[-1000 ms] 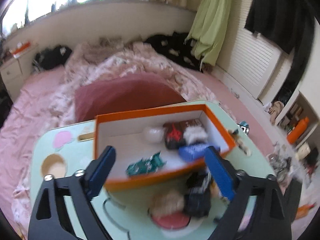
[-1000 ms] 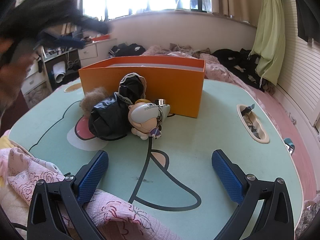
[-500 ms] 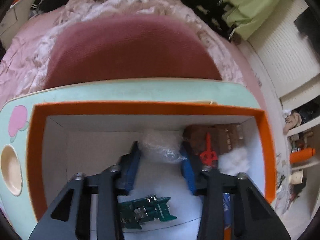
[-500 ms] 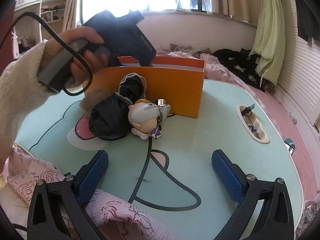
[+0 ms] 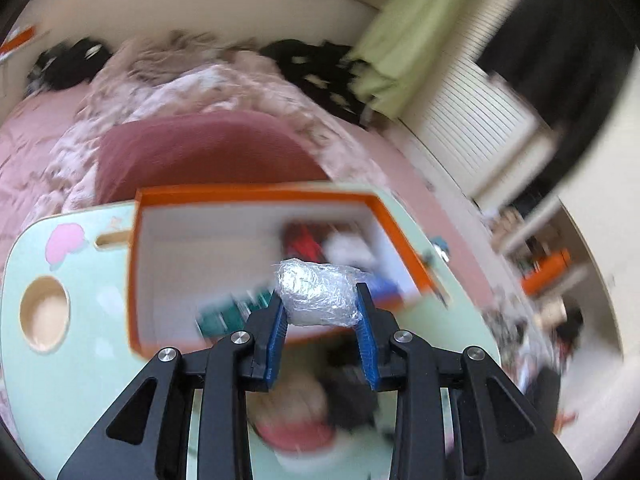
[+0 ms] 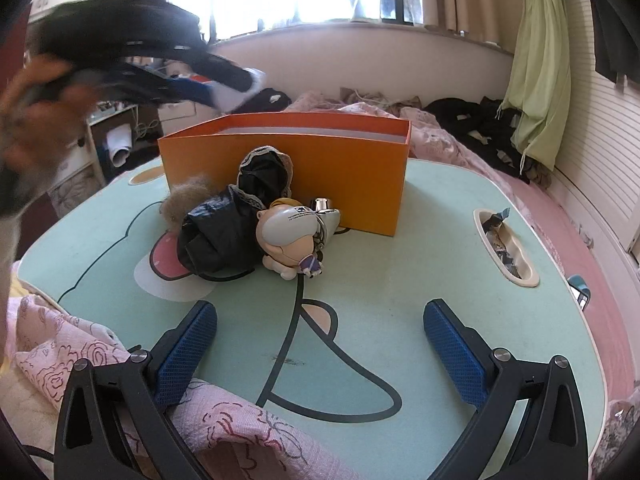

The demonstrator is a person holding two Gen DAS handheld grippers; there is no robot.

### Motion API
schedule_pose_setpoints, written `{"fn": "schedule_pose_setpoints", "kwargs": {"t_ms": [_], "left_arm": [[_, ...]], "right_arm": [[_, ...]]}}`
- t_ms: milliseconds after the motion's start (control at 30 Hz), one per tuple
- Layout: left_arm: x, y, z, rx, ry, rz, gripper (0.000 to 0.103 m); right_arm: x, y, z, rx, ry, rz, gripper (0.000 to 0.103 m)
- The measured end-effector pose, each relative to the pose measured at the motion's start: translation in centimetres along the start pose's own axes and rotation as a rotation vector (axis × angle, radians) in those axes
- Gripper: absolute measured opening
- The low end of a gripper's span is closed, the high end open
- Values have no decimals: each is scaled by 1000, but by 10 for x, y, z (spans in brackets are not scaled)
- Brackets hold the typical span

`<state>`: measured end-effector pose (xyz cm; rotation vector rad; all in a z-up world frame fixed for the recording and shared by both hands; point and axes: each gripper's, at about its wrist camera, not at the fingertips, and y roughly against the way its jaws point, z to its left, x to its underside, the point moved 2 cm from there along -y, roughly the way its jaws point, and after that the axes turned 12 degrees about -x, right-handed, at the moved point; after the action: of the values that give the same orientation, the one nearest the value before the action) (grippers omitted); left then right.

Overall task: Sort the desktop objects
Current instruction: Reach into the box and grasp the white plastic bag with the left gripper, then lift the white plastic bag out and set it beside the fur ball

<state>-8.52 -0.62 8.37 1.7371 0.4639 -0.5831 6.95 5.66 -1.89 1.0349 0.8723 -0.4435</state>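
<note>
Nearest, the right gripper (image 6: 320, 344) hangs with jaws wide apart, empty, over the mint-green cartoon-printed table (image 6: 400, 280). Farther off, the left gripper (image 5: 320, 312) is clamped on a crinkled clear-plastic-wrapped white bundle (image 5: 318, 299), raised above the orange cardboard box (image 5: 256, 194).

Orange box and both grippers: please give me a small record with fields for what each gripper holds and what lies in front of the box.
left gripper: shut on the plastic-wrapped bundle, above the orange box
right gripper: open, nothing between its jaws
in front of box: black bag, figurine, fur tuft
surface: mint green table
</note>
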Motion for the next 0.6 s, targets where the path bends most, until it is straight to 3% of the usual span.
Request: {"fn": "schedule_pose_setpoints", "kwargs": {"t_ms": [100,167,233,367,467,600], "left_arm": [[17,-2,-15,-24,-46,9,35],[21,-3,-19,-115,-73,-43,46],[21,4,-18,-202,-86,-142,67],[29,21,-13,-113,-81,-184,70],[45,31,-9,-168,-110,-198,77],[85,18,0,-261,-149,-127,77]], "right_arm": [[-1,0,-2,-3,2,1,103],[-1,0,-2,-4,2,1,103],[-2,-1,-2,-4,3,1,103],[-2,-2,-2,-4,4,1,103],[-1,-2,-3,-6,4,1,103],[-1,-1,-3,-8,7,2,103]]}}
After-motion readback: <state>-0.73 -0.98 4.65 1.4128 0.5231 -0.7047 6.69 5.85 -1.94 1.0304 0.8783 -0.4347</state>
